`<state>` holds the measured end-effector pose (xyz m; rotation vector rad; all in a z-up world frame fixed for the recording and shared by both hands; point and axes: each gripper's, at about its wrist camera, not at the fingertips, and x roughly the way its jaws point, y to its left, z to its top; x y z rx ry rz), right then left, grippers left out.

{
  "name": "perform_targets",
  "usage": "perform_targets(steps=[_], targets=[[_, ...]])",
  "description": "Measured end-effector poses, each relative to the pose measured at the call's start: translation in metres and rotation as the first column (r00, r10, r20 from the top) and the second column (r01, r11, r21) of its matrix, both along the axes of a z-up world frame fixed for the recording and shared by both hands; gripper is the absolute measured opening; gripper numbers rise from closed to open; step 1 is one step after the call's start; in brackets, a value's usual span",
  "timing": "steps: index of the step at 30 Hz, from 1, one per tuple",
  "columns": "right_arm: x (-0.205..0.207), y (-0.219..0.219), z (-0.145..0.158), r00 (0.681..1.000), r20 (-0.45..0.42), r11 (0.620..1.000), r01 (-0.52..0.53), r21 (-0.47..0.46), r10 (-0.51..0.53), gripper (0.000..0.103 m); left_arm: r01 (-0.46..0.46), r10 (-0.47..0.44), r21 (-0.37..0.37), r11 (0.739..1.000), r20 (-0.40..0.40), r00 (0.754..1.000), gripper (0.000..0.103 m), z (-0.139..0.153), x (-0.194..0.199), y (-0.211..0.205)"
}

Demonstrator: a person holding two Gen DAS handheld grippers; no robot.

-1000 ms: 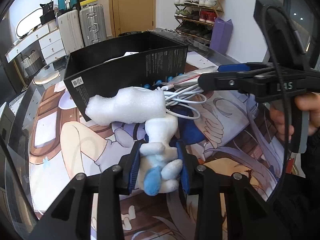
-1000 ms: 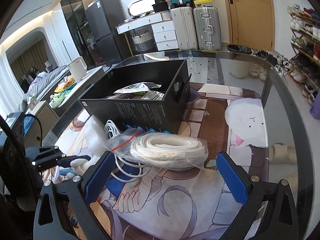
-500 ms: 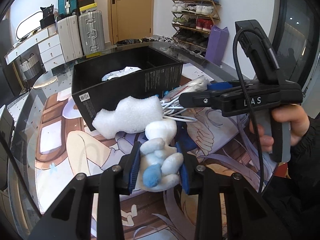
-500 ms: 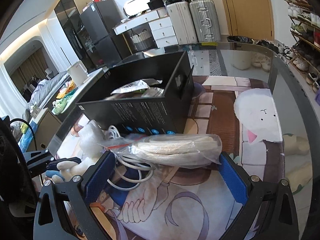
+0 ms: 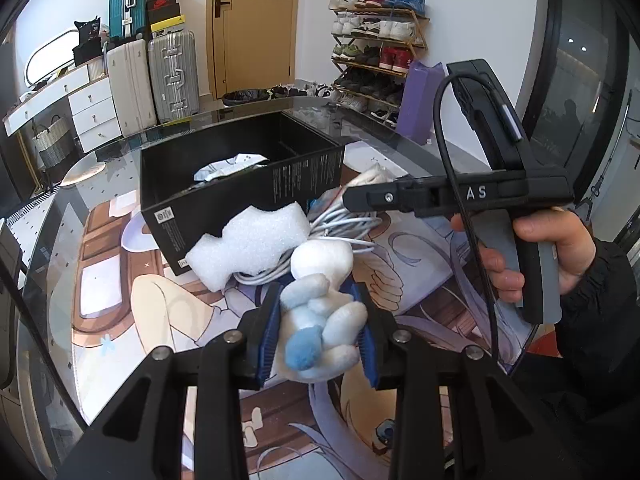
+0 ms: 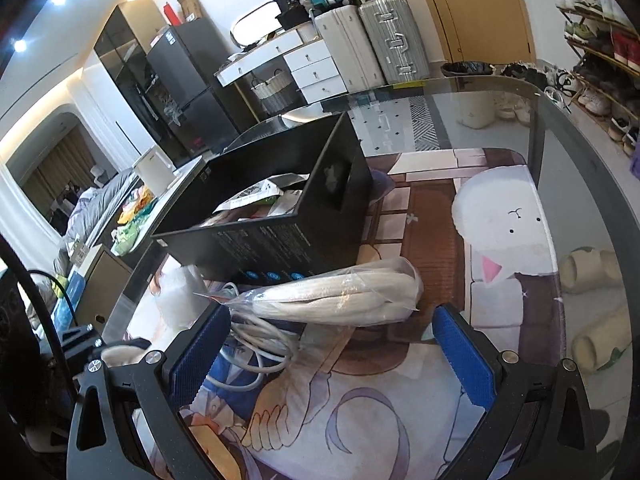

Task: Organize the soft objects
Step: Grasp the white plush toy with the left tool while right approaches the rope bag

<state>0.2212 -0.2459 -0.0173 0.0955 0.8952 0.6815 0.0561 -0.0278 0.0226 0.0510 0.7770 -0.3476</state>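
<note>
Left gripper (image 5: 318,336) is right up close, and its blue pads are squeezed in tight on a white and blue plush toy (image 5: 320,320), which bulges out between them and looks clear of the mat. Judging by that, the pick-up is done and the carry to the box is the step in hand

Over on the other side, the right gripper (image 6: 332,348) has its jaws spread wide with nothing pressed between the pads; a clear bag of coiled white cord (image 6: 340,296) sits just ahead of the gap, seemingly resting on the tangle and not gripped. In the left view the person's hand (image 5: 536,252) is wrapped round that gripper's handle

Just beyond the plush lies a lump of white foam (image 5: 248,244), up against the near wall of the box, and a tangle of white cable (image 6: 256,332) sprawls beside it on the printed mat (image 5: 132,304)

Further back stands the black box (image 5: 240,184), open-topped, some packets already inside

Next move, I'd say: lift the plush over that near wall, hold it above a free patch inside, then ease the pads apart. Being soft, it should drop without fuss, but it must clear the foam and the rim on the way
</note>
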Motion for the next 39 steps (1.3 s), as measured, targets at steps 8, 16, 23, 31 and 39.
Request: perform_targets(steps=[8,16,23,31,39], targets=[[-0.006,-0.009,0.009,0.999,0.025,1.000,-0.023,-0.019,0.023,0.102,-0.006,0.007,-0.032,0.999,0.027,1.000,0.033,0.016,-0.005,0.008],[-0.005,-0.010,0.005,0.999,0.026,0.999,-0.026,-0.044,0.027,0.102,-0.015,0.017,-0.056,0.998,0.046,0.999,0.033,0.025,-0.007,0.014],[-0.006,-0.003,-0.001,0.999,0.020,0.997,-0.039,-0.064,0.040,0.102,-0.006,0.010,-0.086,0.996,0.045,0.999,0.033,0.031,-0.008,0.022],[-0.008,0.007,-0.005,0.999,0.030,0.991,-0.027,-0.131,0.031,0.102,-0.023,0.032,-0.120,0.993,0.079,0.996,0.033,0.044,-0.013,0.032],[-0.009,0.020,-0.016,0.999,0.040,0.974,-0.022,-0.225,0.031,0.095,-0.046,0.058,-0.132,0.990,0.081,0.995,0.033,0.044,-0.011,0.039]])
